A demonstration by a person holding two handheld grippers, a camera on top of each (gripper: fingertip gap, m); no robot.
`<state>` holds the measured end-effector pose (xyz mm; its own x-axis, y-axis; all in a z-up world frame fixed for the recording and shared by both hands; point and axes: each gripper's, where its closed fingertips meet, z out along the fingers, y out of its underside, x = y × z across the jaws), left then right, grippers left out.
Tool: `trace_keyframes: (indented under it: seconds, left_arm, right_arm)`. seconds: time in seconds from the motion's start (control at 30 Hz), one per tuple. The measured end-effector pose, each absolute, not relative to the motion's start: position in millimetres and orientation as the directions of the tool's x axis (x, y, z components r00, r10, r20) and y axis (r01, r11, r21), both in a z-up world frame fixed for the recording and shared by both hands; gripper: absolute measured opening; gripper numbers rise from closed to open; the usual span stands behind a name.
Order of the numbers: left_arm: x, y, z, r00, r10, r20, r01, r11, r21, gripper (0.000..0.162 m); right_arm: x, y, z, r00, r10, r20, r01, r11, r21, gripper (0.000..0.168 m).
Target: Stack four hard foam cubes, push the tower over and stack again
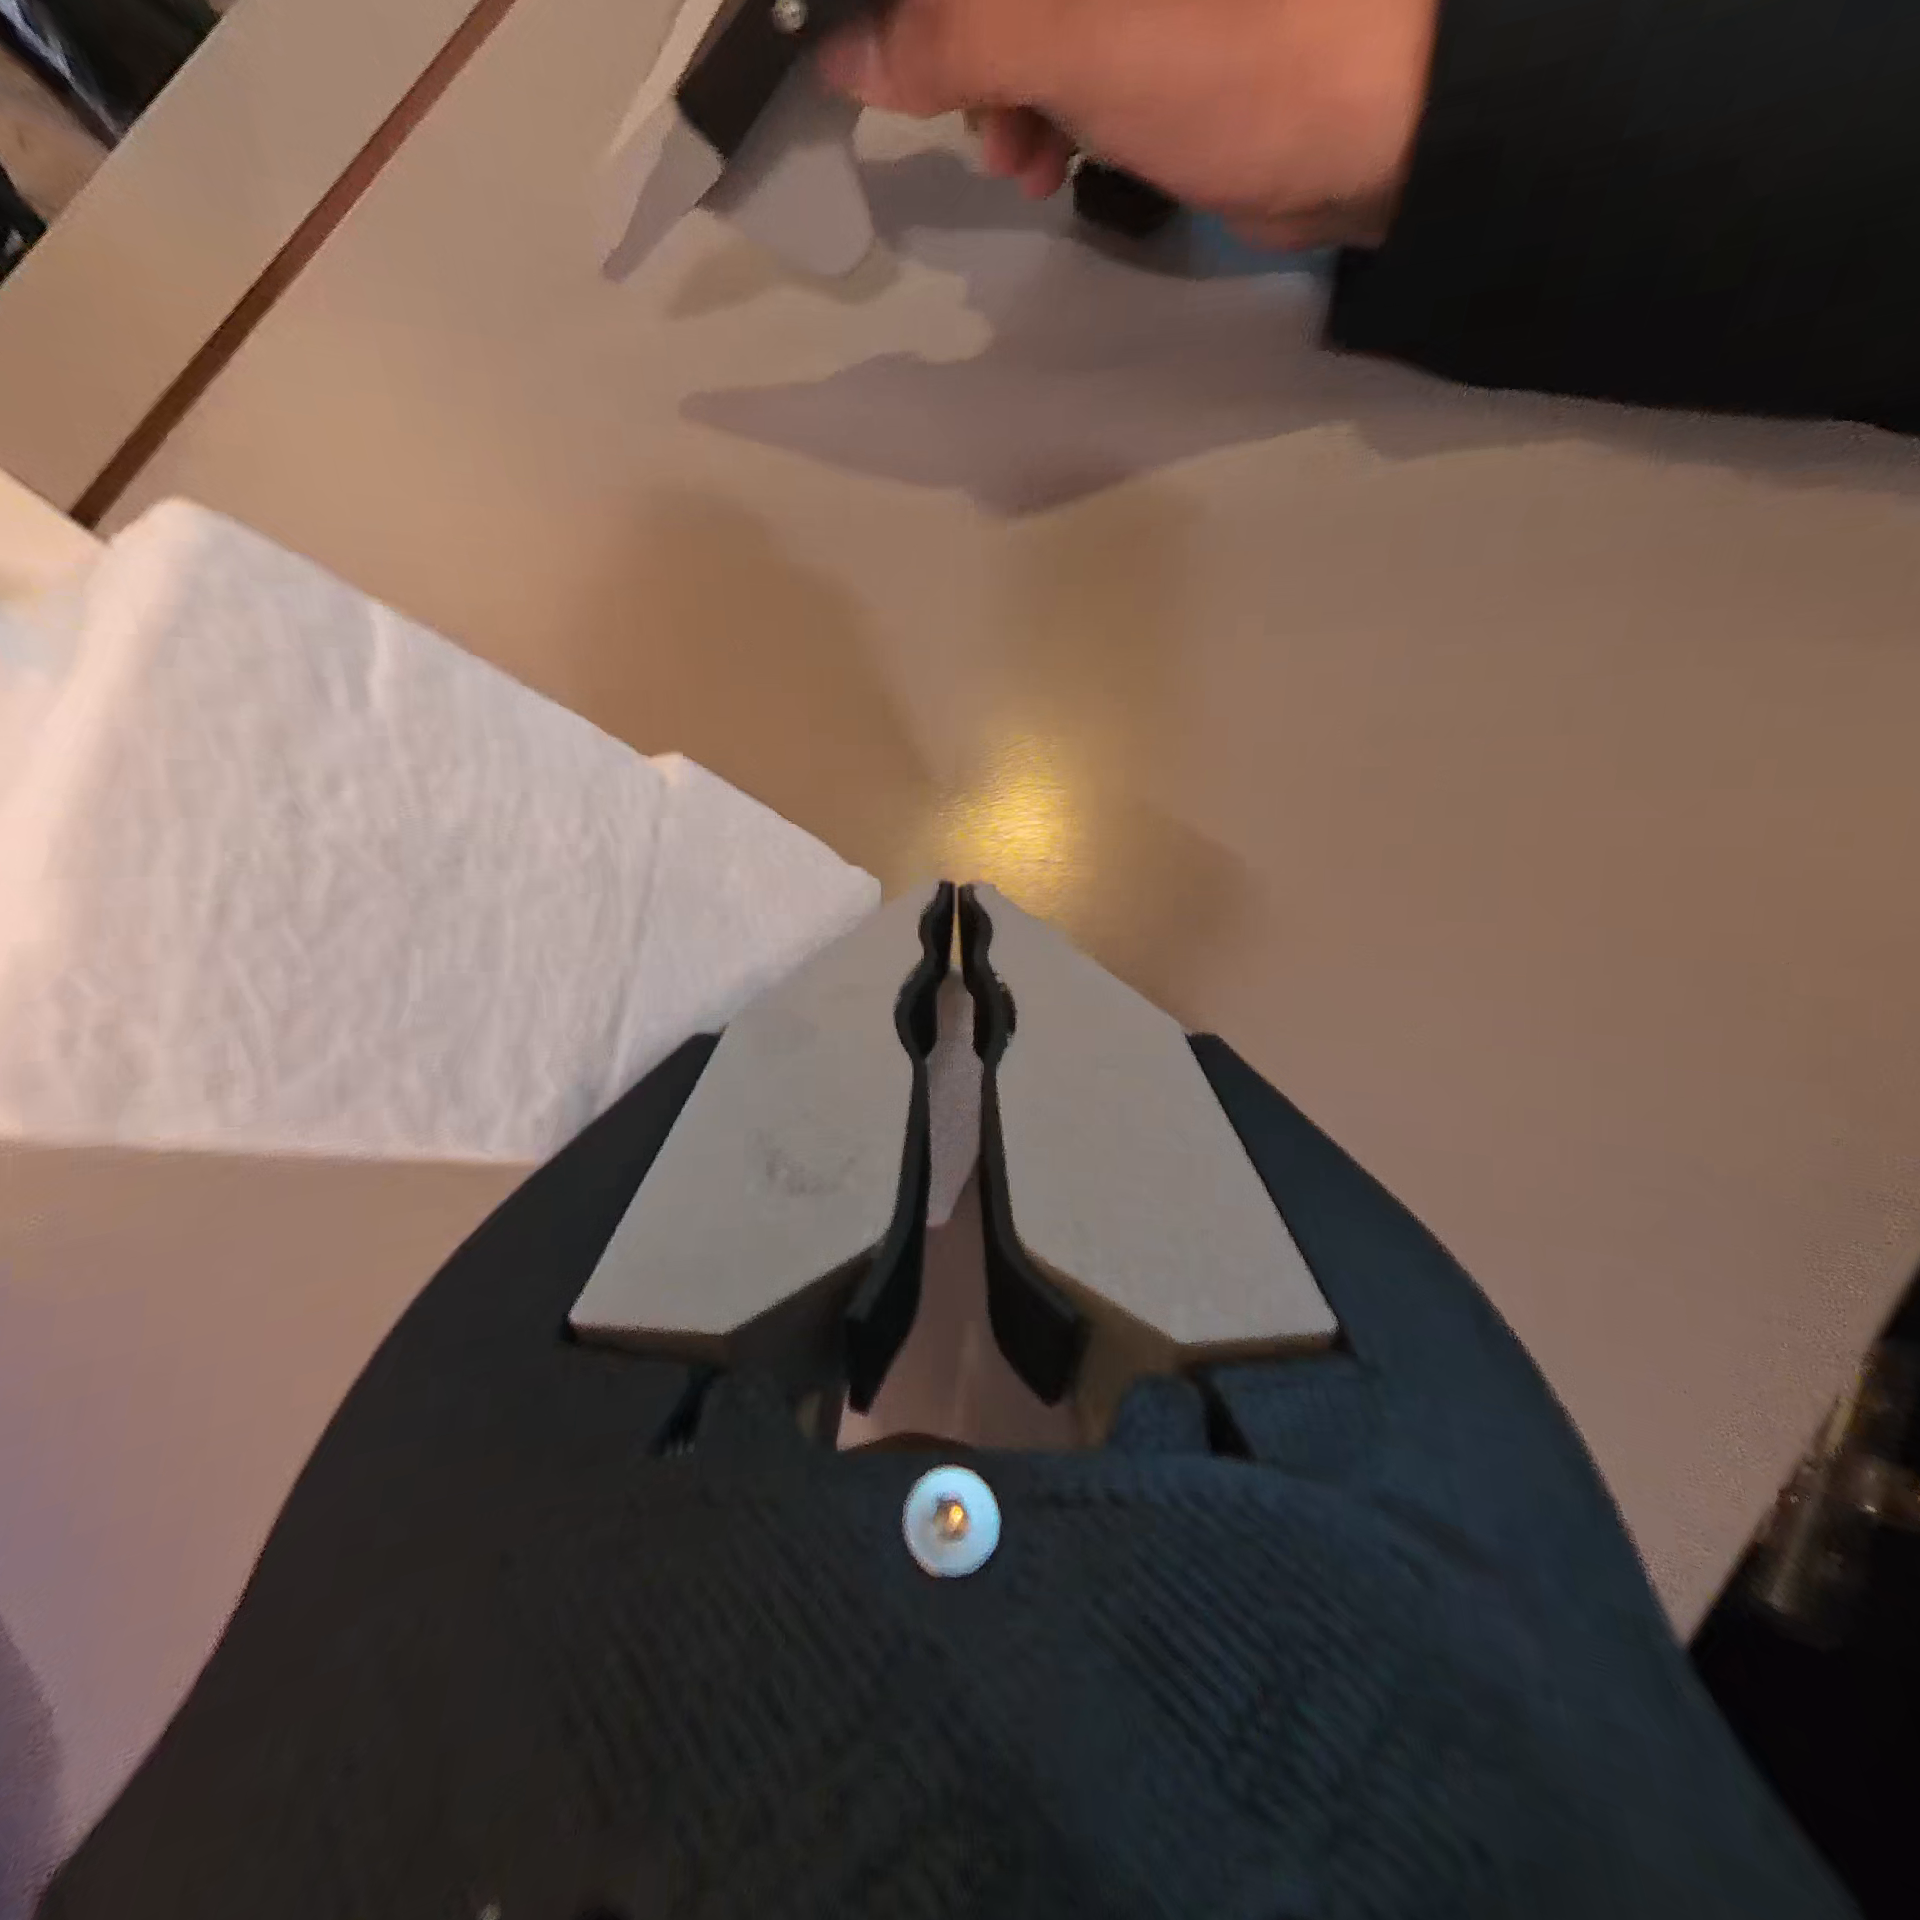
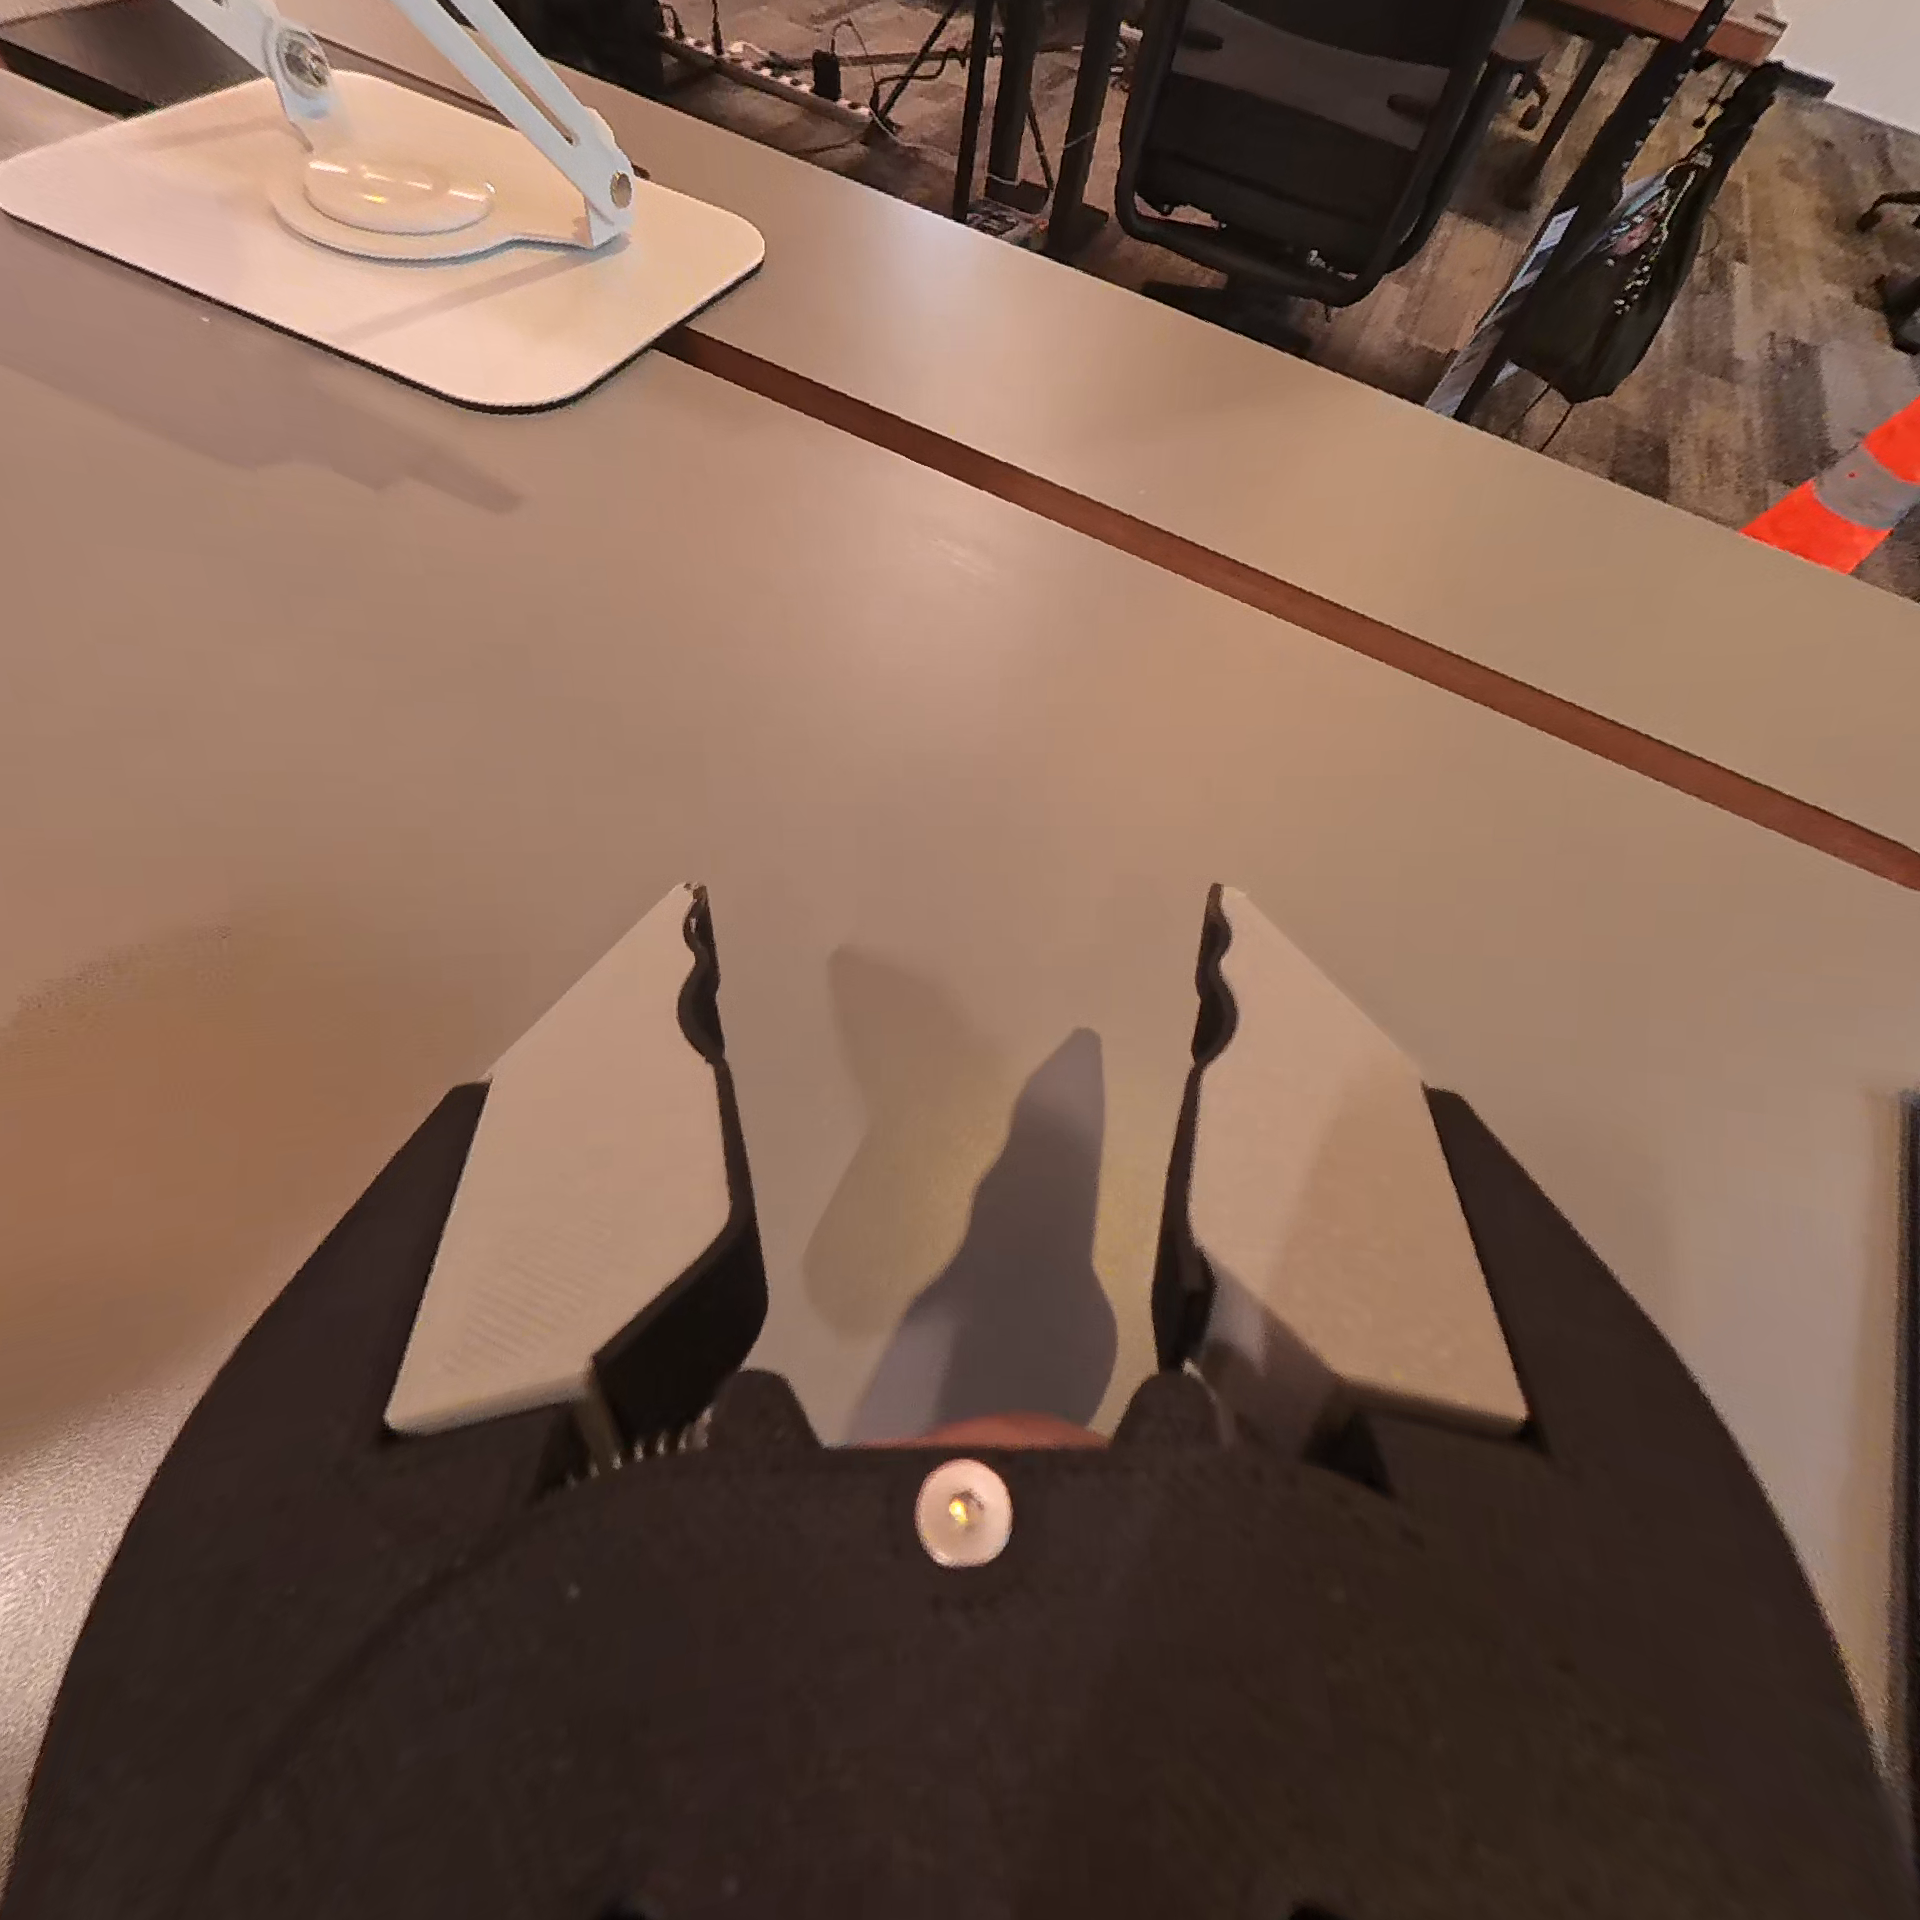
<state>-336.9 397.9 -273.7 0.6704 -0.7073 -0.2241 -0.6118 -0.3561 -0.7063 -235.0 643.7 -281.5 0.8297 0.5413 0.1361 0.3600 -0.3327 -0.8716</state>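
Observation:
White hard foam cubes (image 1: 312,831) fill the left of the left wrist view, with one corner just left of my fingertips; a second cube edge (image 1: 686,769) peeks out behind it, slightly offset. My left gripper (image 1: 956,894) is shut, its pads together with nothing between them, right beside that corner and above the tan table (image 1: 1351,831). My right gripper (image 2: 956,894) is open and empty over bare table (image 2: 831,675). It also shows blurred at the top of the left wrist view (image 1: 748,197), held by a hand (image 1: 1143,94). No cubes show in the right wrist view.
A white monitor-stand base (image 2: 582,270) sits at the far left of the table. A brown seam (image 2: 1247,582) runs between two tabletops. Beyond the far edge are an office chair (image 2: 1299,135) and an orange cone (image 2: 1849,499). The tips of one gripper are about 25 cm away from the tips of the other.

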Motion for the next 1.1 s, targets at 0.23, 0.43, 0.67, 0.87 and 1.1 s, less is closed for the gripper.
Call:
trace_keyframes:
  seconds: [0.23,0.43,0.67,0.87,1.1]
  left_arm:
    - [-369,433,-270,0.724,-0.662,-0.195,-0.573,-0.419,-0.705,0.004]
    - [-393,460,-253,0.754,-0.626,-0.199,-0.544,-0.425,-0.723,0.009]
    - [-454,507,-223,0.855,-0.513,-0.078,-0.346,-0.451,-0.823,0.049]
    - [-517,543,-255,0.948,-0.314,0.050,-0.115,-0.486,-0.866,0.079]
    - [-558,555,-294,0.981,-0.196,0.000,-0.115,-0.575,-0.810,0.088]
  right_arm:
    - [-236,643,-282,0.824,0.549,0.137,0.366,-0.333,-0.869,0.090]
    - [-237,642,-283,0.820,0.555,0.138,0.371,-0.333,-0.867,0.091]
    - [-239,642,-286,0.813,0.564,0.147,0.389,-0.337,-0.858,0.090]
    - [-242,641,-290,0.800,0.574,0.172,0.422,-0.335,-0.842,0.092]
    - [-248,638,-302,0.758,0.598,0.261,0.531,-0.332,-0.780,0.092]
